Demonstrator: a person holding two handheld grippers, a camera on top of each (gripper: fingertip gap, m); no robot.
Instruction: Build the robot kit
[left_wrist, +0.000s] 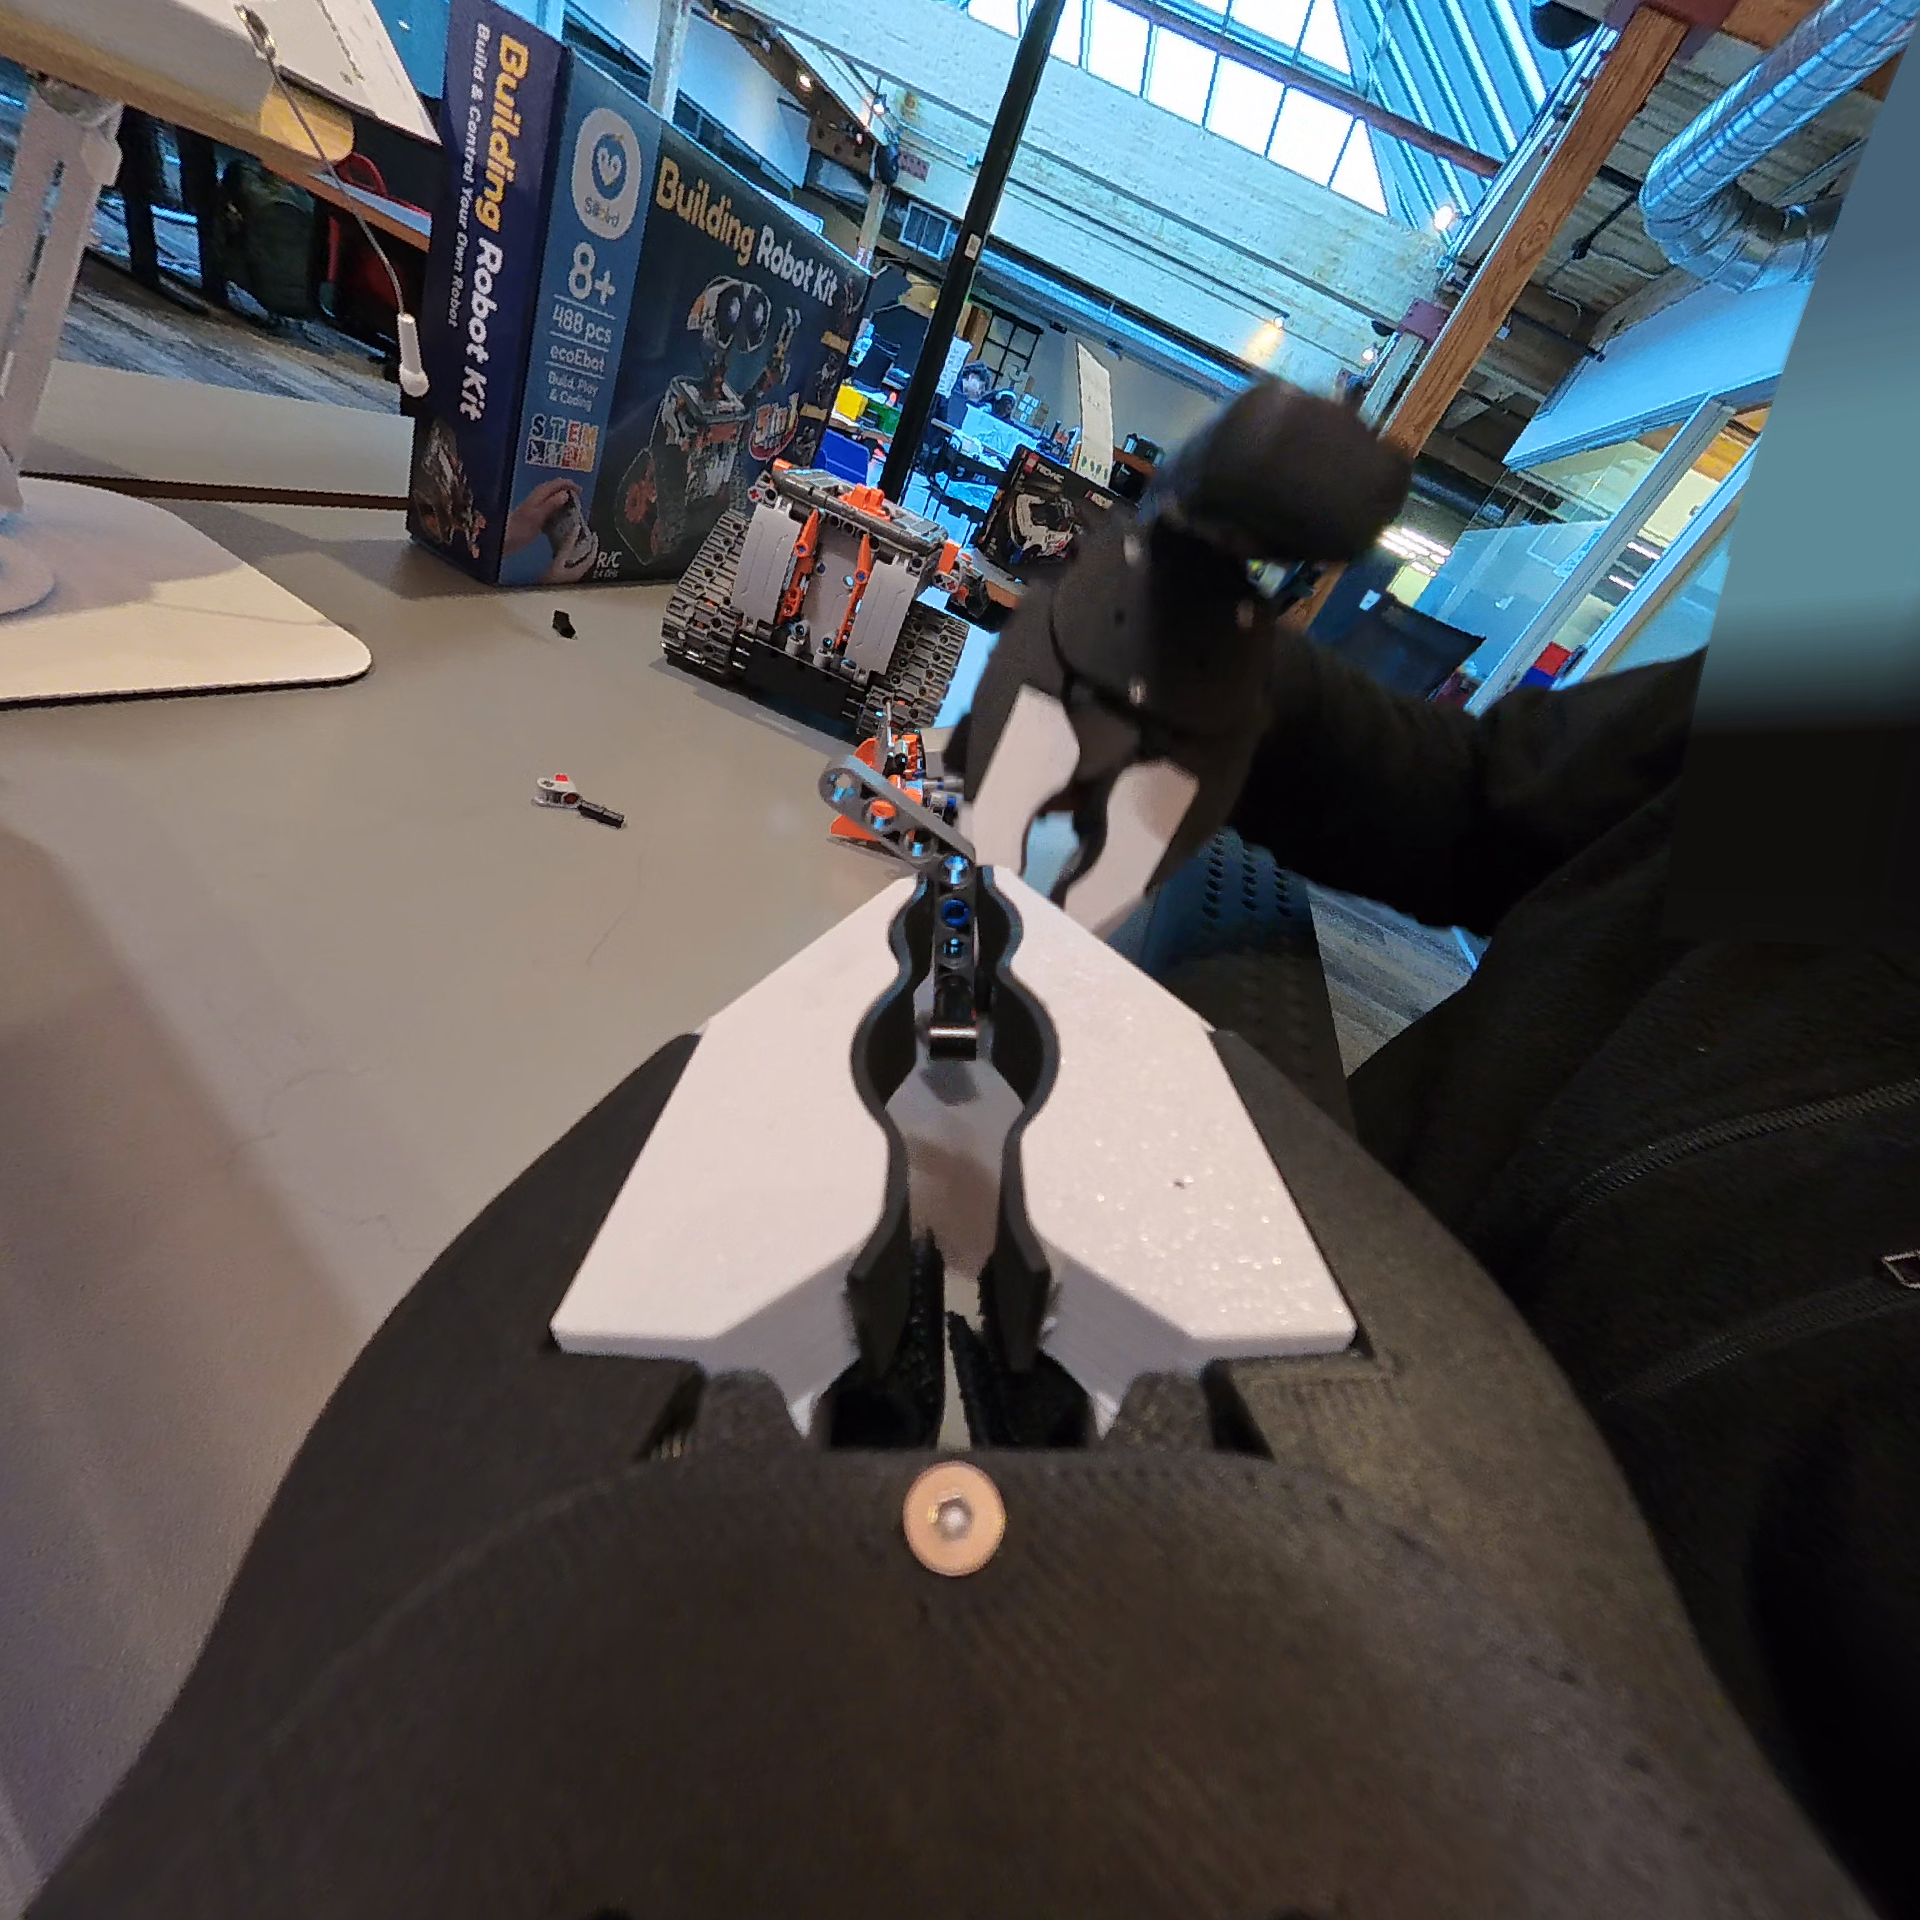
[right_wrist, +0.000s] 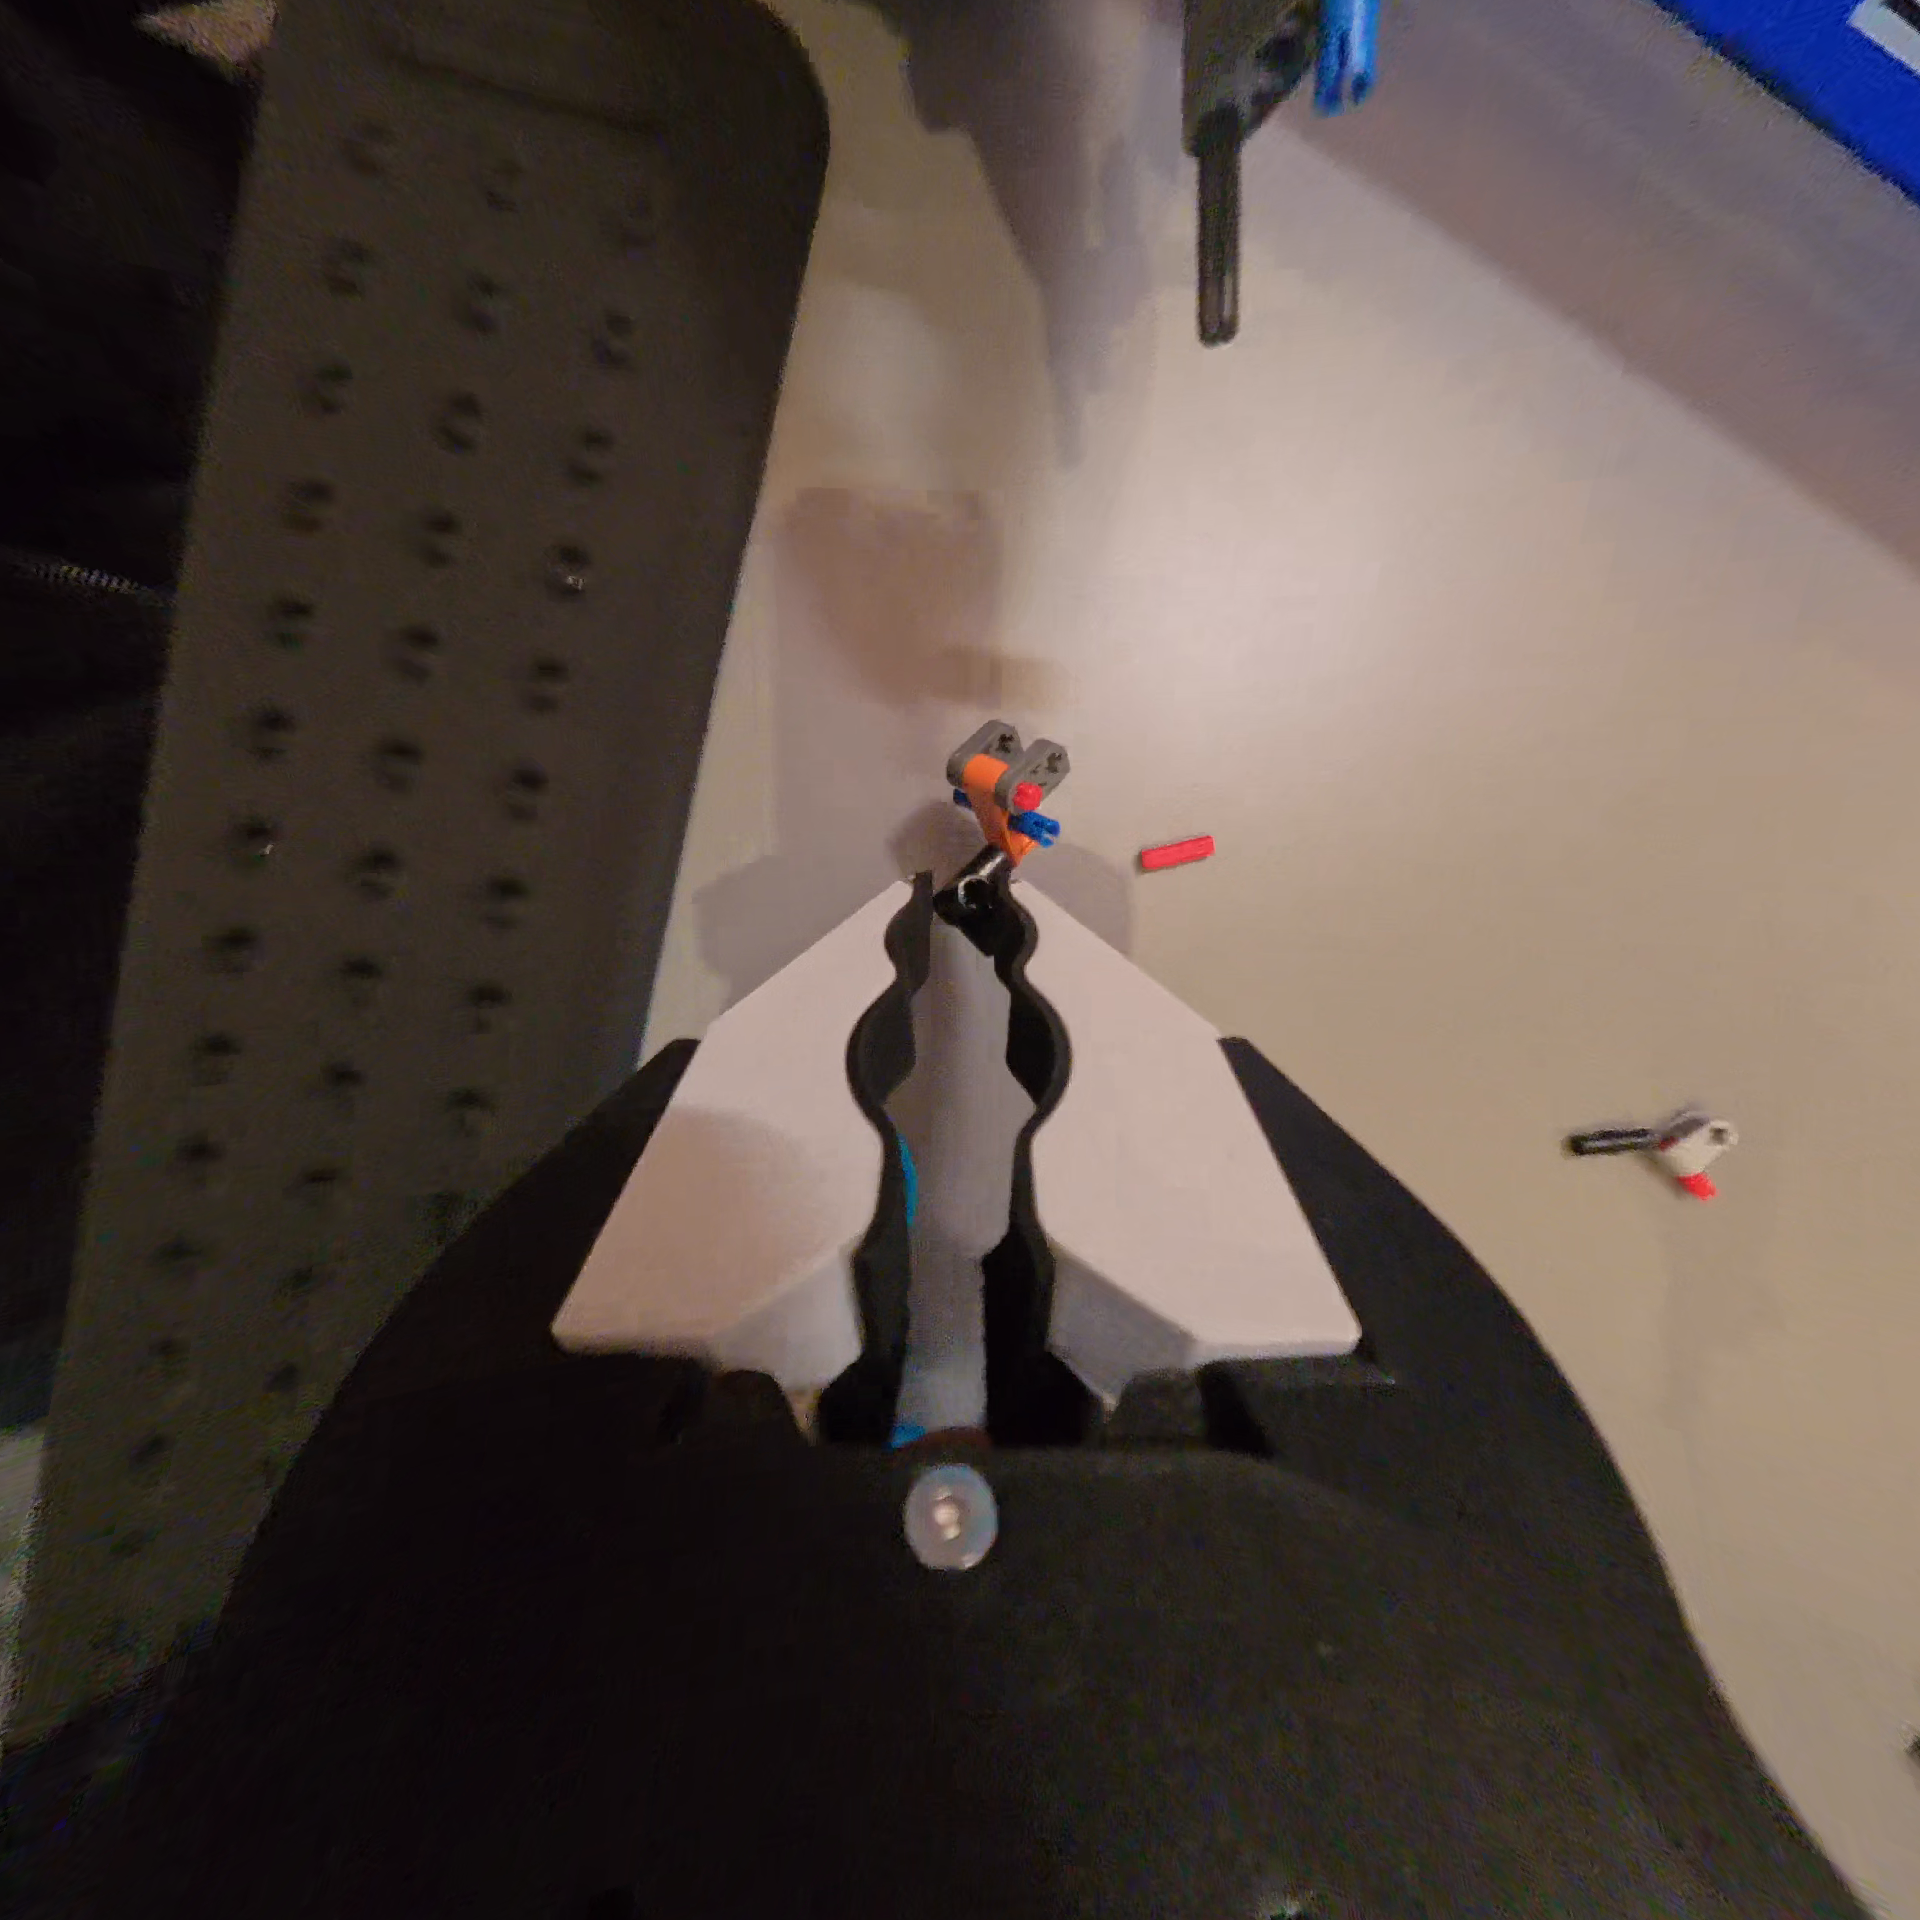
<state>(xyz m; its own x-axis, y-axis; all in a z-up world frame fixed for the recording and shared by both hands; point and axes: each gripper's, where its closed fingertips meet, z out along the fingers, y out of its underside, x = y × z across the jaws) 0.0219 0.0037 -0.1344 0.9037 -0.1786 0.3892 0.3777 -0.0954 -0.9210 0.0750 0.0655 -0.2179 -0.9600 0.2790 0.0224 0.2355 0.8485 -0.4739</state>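
Your left gripper (left_wrist: 951, 940) pinches a stiff, light black-and-grey plastic beam assembly (left_wrist: 925, 831) above the grey table (left_wrist: 364, 935); beside it, your right gripper (right_wrist: 971, 904) nips a small, fragile orange-and-grey brick cluster (right_wrist: 1006, 784) by its black stem.

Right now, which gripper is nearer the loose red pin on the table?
Right. The right gripper sits close beside the red pin; the left gripper is farther off.

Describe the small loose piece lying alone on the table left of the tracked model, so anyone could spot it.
Start at the tall blue kit box and the tracked model beside it. Nearer the camera, on bare grey table, lies the small piece: a light grey head with a red tip on a thin black stem, unlike the plain black bit by the box.
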